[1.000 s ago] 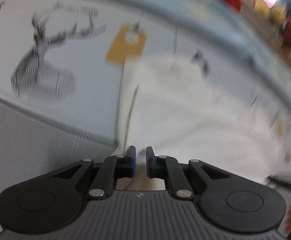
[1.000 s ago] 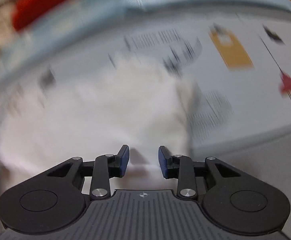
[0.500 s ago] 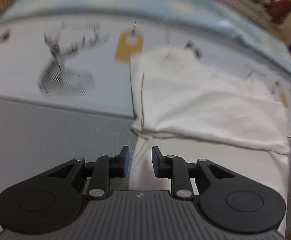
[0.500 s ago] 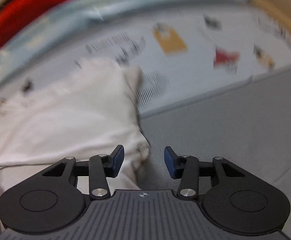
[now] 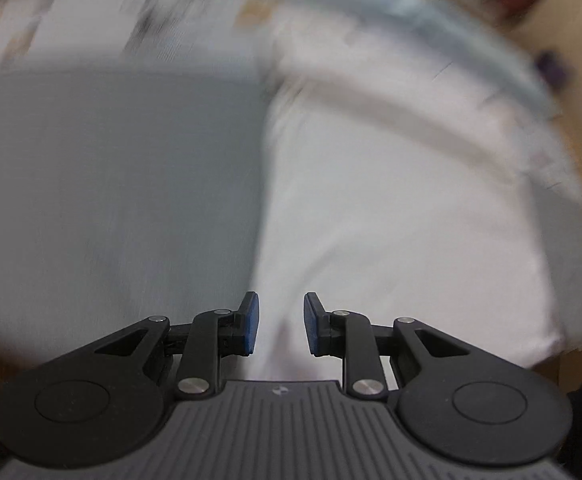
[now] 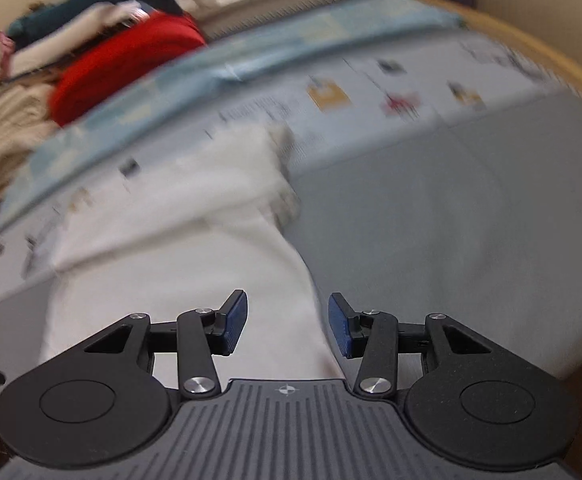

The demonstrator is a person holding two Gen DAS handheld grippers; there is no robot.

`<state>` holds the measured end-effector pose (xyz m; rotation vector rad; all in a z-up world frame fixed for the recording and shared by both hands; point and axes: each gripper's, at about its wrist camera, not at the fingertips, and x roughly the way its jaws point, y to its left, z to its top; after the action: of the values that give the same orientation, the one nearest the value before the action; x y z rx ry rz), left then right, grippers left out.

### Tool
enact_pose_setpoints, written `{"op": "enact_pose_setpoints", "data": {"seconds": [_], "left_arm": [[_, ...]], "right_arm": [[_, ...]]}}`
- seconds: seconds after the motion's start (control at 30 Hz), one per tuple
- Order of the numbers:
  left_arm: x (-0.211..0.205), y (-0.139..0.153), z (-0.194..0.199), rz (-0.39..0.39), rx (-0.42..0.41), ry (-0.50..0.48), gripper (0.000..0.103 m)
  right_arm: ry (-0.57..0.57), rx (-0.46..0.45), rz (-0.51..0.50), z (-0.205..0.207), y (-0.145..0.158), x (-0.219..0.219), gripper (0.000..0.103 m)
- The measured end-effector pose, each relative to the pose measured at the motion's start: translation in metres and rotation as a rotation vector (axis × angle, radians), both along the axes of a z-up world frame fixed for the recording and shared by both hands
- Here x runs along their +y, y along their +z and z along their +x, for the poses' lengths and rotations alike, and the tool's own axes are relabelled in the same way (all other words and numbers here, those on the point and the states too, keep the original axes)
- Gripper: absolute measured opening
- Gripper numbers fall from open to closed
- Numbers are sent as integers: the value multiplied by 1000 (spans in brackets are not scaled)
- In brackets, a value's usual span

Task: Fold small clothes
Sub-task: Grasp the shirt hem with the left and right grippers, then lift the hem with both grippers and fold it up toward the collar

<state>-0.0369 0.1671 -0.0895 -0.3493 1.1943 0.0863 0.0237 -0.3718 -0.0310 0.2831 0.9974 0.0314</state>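
A white garment [image 5: 391, 200] lies flat on the grey surface [image 5: 111, 200], with a folded band across its far part. My left gripper [image 5: 278, 322] is open and empty, above the garment's near left edge. In the right wrist view the same white garment [image 6: 171, 248] lies to the left and ahead, with its right edge running between the fingers. My right gripper [image 6: 287, 326] is open and empty above that near right edge. Both views are motion-blurred.
A pale printed cloth [image 6: 371, 92] and a light blue sheet [image 6: 291, 44] cover the far part of the surface. A pile of clothes with a red one [image 6: 123, 60] lies at the far left. A wooden edge [image 6: 563, 72] curves round the right.
Both grippers have let go of the garment, opened wider and pulled back toward the near edge. The garment's far part now lies folded over toward me.
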Motion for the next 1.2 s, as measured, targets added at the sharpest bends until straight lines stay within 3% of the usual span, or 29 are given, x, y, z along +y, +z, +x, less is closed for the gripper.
{"op": "enact_pose_setpoints", "data": {"seconds": [0.03,0.1,0.2,0.47,0.73,0.8,0.87,0.9,0.93,1.1,1.17,1.2], "left_arm": [[0,-3,-4,-6,-9,-2,24],[-1,-3,-6,11,-27,-36,26],[5,-8,-5,-15,10,4,26],[1,-27,-2,18,94,-7,26],[-7,-37,-4,47,115,-51,25],[-9,-37,-4,50,111,-58,18],[-11,-37,-4,50,108,-68,14],[-11,-36,-4,53,106,-74,13],[-12,-36,-4,56,105,-79,12],[-13,-33,-6,52,104,-77,11],[-13,-34,-7,50,111,-78,11],[-13,-34,-8,54,112,-80,11]], "right_arm": [[-35,69,25,-1,-11,-4,46],[-2,80,75,-2,-20,-6,44],[37,107,-39,1,-29,0,45],[64,232,-99,1,-58,8,45],[94,235,-126,-4,-59,11,47],[117,233,-132,-5,-58,15,39],[149,228,-129,-5,-58,21,26],[161,228,-118,-2,-59,23,14],[168,226,-105,-3,-58,23,10],[154,220,-96,-4,-56,22,10],[131,227,-105,-3,-57,20,14],[127,230,-111,-4,-58,20,21]]}}
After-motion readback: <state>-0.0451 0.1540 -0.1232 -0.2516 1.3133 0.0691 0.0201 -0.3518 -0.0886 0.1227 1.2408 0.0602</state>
